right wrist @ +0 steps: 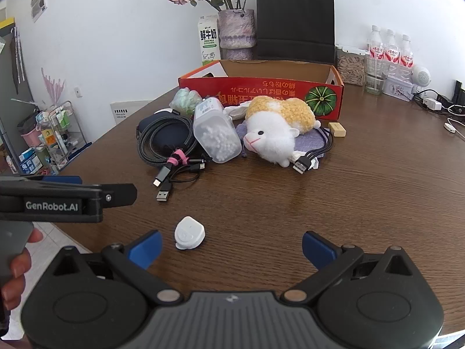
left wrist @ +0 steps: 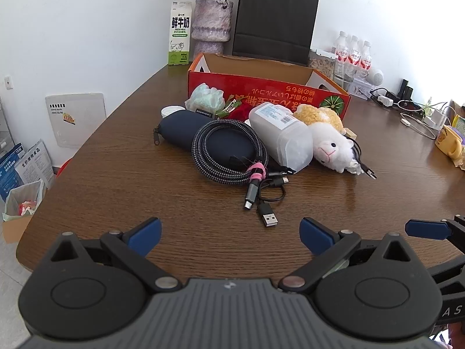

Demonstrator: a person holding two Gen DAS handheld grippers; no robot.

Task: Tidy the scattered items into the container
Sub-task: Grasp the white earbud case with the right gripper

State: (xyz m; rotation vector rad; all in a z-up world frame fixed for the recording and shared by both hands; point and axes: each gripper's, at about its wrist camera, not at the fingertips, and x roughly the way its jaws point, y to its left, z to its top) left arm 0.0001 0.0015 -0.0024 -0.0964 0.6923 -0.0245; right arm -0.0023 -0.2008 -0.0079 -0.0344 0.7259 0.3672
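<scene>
A red cardboard box [left wrist: 270, 90] [right wrist: 261, 88] stands open at the back of the brown table. In front of it lies a pile: a coiled braided cable [left wrist: 229, 151] [right wrist: 165, 145] on a dark blue pouch [left wrist: 180, 126], a clear plastic jar [left wrist: 280, 133] [right wrist: 216, 132] on its side, a plush sheep [left wrist: 328, 136] [right wrist: 276, 129], and a green fluffy item [left wrist: 206, 97]. A small white case [right wrist: 189, 232] lies near my right gripper [right wrist: 231, 247], which is open and empty. My left gripper [left wrist: 231, 235] is also open and empty, well short of the cable's plugs.
Behind the box stand a milk carton [left wrist: 178, 33], a flower vase [left wrist: 212, 26], a black paper bag [left wrist: 276, 20] and water bottles [left wrist: 353, 52]. Chargers and cords [left wrist: 407, 107] crowd the far right. A small tan block [right wrist: 337, 129] lies by the sheep. A hand [right wrist: 17, 264] holds the left gripper.
</scene>
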